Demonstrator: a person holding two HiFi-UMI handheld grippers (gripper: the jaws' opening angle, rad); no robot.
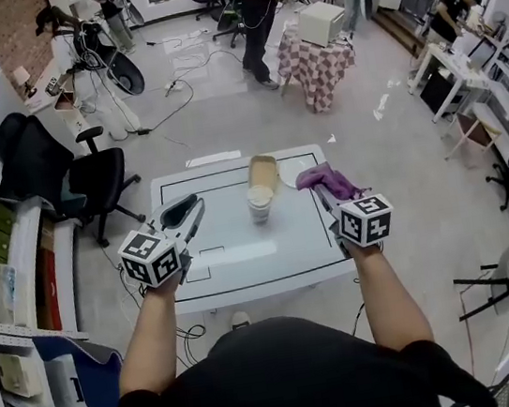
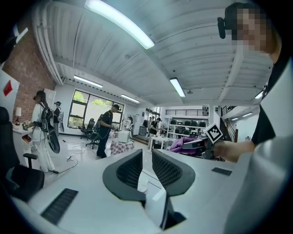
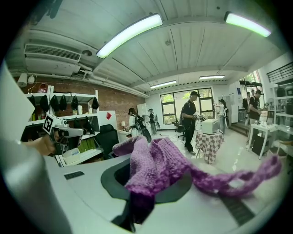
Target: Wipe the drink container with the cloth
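The drink container [image 1: 260, 190], a tan carton with a white lower end, stands mid-table on the white table [image 1: 243, 256]. My right gripper [image 1: 321, 193] is just right of it, shut on a purple knitted cloth [image 1: 325, 180]. In the right gripper view the cloth [image 3: 153, 167] bunches over the jaws and trails off to the right. My left gripper [image 1: 195, 207] hovers left of the container with nothing in it. Its jaws [image 2: 146, 157] stand only a narrow gap apart. The container does not show clearly in either gripper view.
A white disc [image 1: 294, 173] lies on the table behind the container. A black office chair [image 1: 99, 178] stands left of the table, shelves [image 1: 9, 272] beyond it. Farther back are a checkered-cloth table [image 1: 314, 65], a standing person [image 1: 260, 17] and cables on the floor.
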